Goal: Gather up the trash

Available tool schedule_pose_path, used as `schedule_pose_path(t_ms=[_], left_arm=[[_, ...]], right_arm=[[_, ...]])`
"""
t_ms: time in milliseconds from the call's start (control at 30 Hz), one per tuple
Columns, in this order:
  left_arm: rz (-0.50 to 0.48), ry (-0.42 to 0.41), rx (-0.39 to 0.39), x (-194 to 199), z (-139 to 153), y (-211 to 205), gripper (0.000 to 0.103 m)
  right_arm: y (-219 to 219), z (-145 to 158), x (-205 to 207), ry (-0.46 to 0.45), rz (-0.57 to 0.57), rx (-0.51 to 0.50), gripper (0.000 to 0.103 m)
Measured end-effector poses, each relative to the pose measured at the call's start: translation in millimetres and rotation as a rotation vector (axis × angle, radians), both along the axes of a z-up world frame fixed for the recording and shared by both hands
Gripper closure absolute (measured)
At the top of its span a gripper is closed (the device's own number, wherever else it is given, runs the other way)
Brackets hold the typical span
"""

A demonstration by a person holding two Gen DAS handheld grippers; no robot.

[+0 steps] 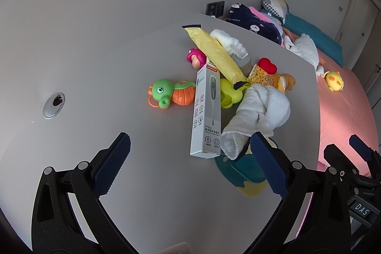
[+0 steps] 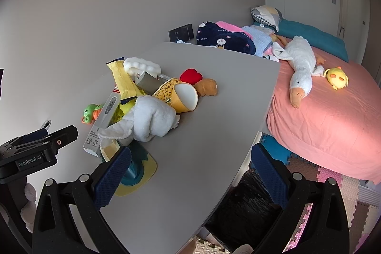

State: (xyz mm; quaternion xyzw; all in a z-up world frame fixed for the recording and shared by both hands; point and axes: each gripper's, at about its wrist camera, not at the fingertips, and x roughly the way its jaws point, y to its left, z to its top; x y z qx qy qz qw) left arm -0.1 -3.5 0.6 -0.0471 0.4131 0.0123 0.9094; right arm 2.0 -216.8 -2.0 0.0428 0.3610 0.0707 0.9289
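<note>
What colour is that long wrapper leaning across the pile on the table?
Yellow, with a dark serrated edge at each end. The wrapper shows best in the left wrist view.

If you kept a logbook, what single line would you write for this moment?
stage: approach | left gripper: open, empty | right gripper: open, empty | nearest trash: thermometer box on table | bin bag: beside table

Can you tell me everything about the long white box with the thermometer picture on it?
The thermometer box is long, slim, white and grey cardboard, printed with a digital thermometer, small round icons and "YT312". It looks closed and lies flat on the grey table. Its far end tucks under the yellow wrapper; the white towel lies alongside, and the green toy sits on its other side. No gripper touches it.
</note>
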Motion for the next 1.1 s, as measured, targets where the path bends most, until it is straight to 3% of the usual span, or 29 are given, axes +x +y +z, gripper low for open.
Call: schedule_pose_path(t_ms=[800,1100], left_arm=[[0.035,0.066,-0.027,24,-24,20,0.006],[0.008,0.091,-0.071,37,-32,30,0.006]], right_arm=[[20,-14,48,0.043,0.068,0.071,0.003],[28,-28,83,0.120,0.070,0.180,0.003]])
